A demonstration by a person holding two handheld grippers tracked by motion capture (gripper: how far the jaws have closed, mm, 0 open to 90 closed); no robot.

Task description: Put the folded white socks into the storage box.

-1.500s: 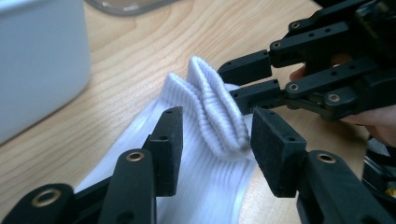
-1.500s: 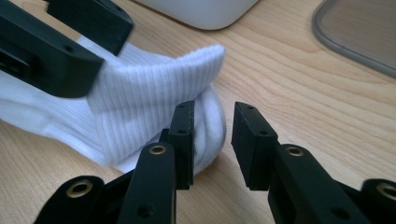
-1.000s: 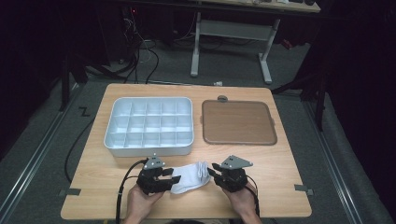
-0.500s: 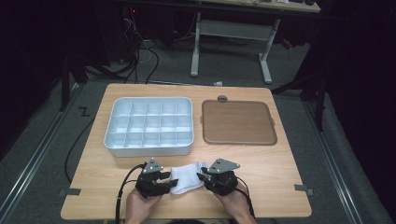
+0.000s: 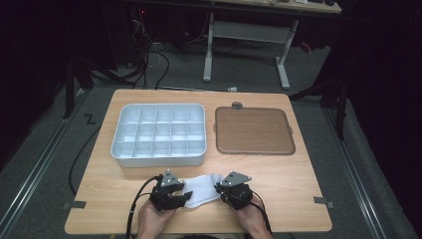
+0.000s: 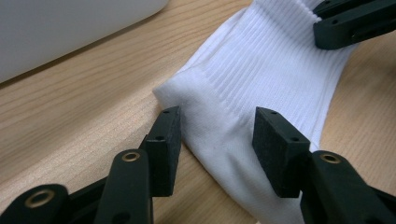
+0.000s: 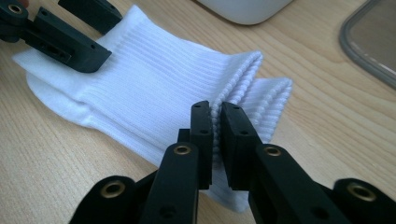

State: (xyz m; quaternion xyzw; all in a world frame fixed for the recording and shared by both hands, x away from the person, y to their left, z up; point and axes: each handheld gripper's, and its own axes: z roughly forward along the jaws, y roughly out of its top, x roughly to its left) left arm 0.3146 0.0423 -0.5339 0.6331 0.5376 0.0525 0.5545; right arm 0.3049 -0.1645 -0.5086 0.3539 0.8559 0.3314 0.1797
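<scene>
The right claw is clamped on the ribbed cuff edge of a white sock, its jaws having just been closing with the cuff's rim pinched between the pads. In the high view this right claw sits at the sock's right end, near the front edge of the worktop. The left claw stands partly wide: its two jaws straddle the sock's other end, one jaw just beside the folded edge on the wood, the other over the fabric, and the pads do not press on it. From above, the left claw meets the sock's left end, so the sock lies flat between the two claws, stretched across the middle of the front strip of the worktop. The person's hands come in from the bottom edge behind each claw. Farther back on the worktop, well apart from the sock, a white tray with many compartments sits at the left. A brown lid with a grey rim lies just beside it at the right.
</scene>
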